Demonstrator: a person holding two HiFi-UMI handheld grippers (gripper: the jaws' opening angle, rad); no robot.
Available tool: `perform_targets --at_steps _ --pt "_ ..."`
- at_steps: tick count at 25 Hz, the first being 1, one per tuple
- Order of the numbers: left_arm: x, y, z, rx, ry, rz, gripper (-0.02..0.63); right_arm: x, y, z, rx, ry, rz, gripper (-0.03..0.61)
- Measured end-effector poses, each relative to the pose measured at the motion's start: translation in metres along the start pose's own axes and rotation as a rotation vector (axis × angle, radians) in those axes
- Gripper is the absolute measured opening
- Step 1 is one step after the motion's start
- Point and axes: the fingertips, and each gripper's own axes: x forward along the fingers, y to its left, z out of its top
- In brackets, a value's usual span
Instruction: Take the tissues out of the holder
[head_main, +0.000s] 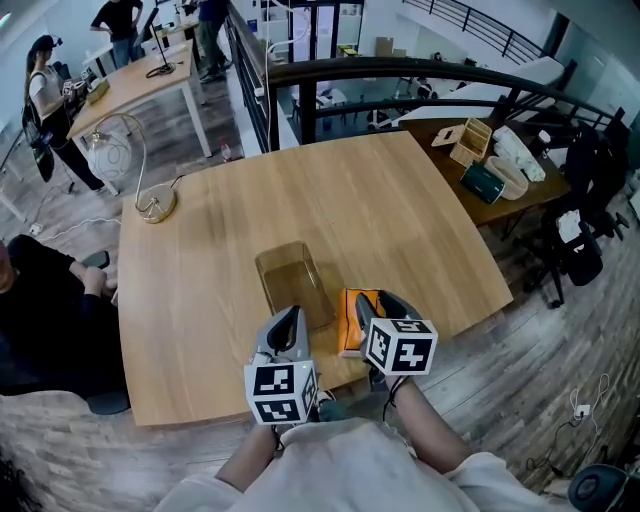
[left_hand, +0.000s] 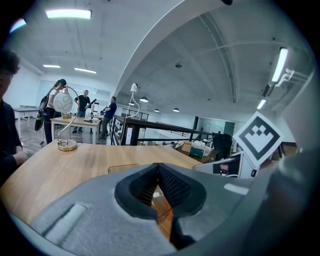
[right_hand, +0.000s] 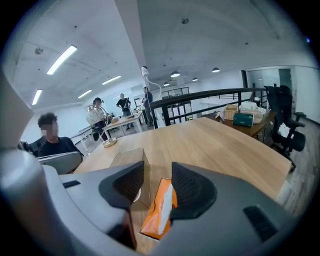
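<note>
A clear, brown-tinted holder (head_main: 293, 283) stands empty on the wooden table (head_main: 350, 200); it also shows in the right gripper view (right_hand: 131, 165). To its right an orange tissue pack (head_main: 354, 322) lies on the table. My right gripper (head_main: 383, 300) is over the pack. In its own view the right gripper (right_hand: 157, 175) has its jaws apart. The pack (right_hand: 159, 207) sits between them, leaning toward the right pad, with a gap on the left. My left gripper (head_main: 291, 318) hovers at the holder's near end, and in the left gripper view (left_hand: 159, 172) its tips meet on nothing.
A lamp with a gold base (head_main: 157, 205) stands at the table's far left. A seated person (head_main: 40, 310) is close to the left edge. A side table with boxes (head_main: 490, 165) and a dark railing (head_main: 400, 75) lie beyond; office chairs (head_main: 580, 250) are at right.
</note>
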Motion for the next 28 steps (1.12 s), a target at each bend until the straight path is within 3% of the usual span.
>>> perform_targets --at_steps 7,13,28 --pt "-0.005 0.011 0.019 0.002 -0.047 0.031 0.008 -0.026 0.005 0.022 -0.002 -0.107 0.001 0.093" --pt "-0.009 0.01 0.021 0.002 -0.061 0.033 0.009 -0.033 0.001 0.017 -0.009 -0.121 -0.029 0.005" --pt "-0.023 0.002 0.019 -0.001 -0.066 0.028 0.009 -0.044 0.009 0.005 -0.063 -0.098 -0.028 0.005"
